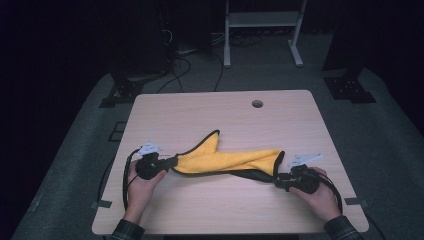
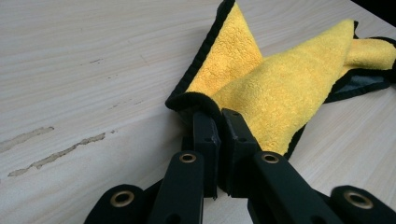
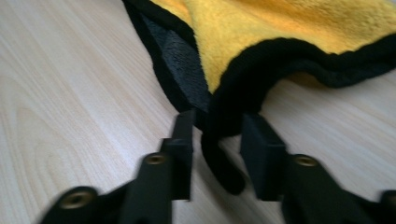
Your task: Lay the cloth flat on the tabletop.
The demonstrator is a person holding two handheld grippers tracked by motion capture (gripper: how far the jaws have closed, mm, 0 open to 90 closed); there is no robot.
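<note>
A yellow cloth (image 1: 225, 160) with a black hem lies bunched across the wooden table (image 1: 225, 112), stretched between both grippers. At its left end my left gripper (image 1: 172, 162) is shut on the hem; the left gripper view has both jaws pinched on the black edge (image 2: 196, 100) of the cloth (image 2: 280, 93). My right gripper (image 1: 276, 180) sits at the cloth's right end. In the right gripper view its jaws (image 3: 219, 128) stand apart, and a fold of black hem (image 3: 222, 158) of the cloth (image 3: 280, 23) hangs loose between them, with a gap to the right pad. The cloth's grey underside (image 3: 182, 65) shows there.
A round cable hole (image 1: 257, 103) sits near the table's far edge. Beyond the table are a white metal frame (image 1: 262, 20), dark stands and floor cables (image 1: 175, 65). Bare wood surrounds the cloth on all sides.
</note>
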